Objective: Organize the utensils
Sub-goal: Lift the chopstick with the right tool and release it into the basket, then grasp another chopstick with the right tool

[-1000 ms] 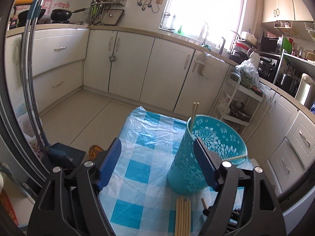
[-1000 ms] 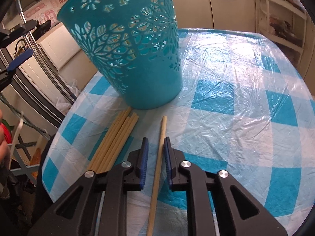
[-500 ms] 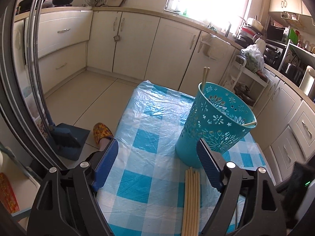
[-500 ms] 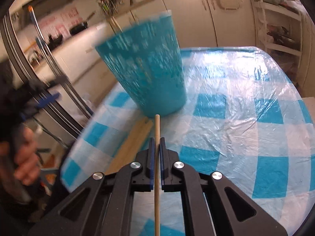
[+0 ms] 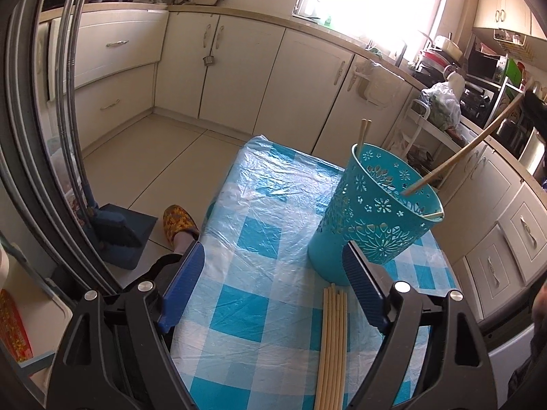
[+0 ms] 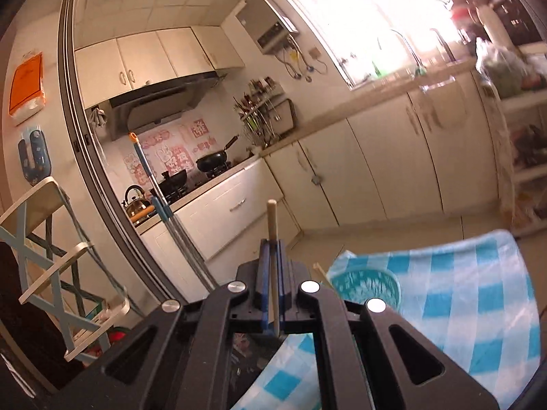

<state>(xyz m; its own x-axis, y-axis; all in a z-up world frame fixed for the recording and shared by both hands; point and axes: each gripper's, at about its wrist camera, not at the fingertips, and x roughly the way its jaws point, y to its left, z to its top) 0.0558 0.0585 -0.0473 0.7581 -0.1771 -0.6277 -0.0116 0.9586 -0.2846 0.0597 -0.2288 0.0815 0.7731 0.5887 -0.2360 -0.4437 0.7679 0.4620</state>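
A teal cut-out basket (image 5: 376, 215) stands on the blue-checked tablecloth (image 5: 259, 239), with two chopsticks (image 5: 362, 133) upright at its far rim and another chopstick (image 5: 434, 216) lying on its right rim. Several loose chopsticks (image 5: 333, 341) lie in a bundle in front of it. My left gripper (image 5: 273, 253) is open just above the cloth, the bundle near its right finger. My right gripper (image 6: 271, 244) is shut on a single chopstick (image 6: 271, 218), high above the basket (image 6: 362, 287). In the left wrist view that chopstick (image 5: 461, 150) slants down from the upper right, its tip over the basket's mouth.
A broom and dustpan (image 5: 116, 229) and a person's slippered foot (image 5: 177, 222) are on the floor left of the table. A white rack (image 5: 427, 130) stands behind the basket. Kitchen cabinets (image 5: 239, 78) ring the room. A folding stool (image 6: 51, 256) stands at the left.
My right gripper shut on one chopstick on the table, lifted it high and tilted upward. Its tip now hangs over the basket. My left gripper dipped slightly toward the bundle.
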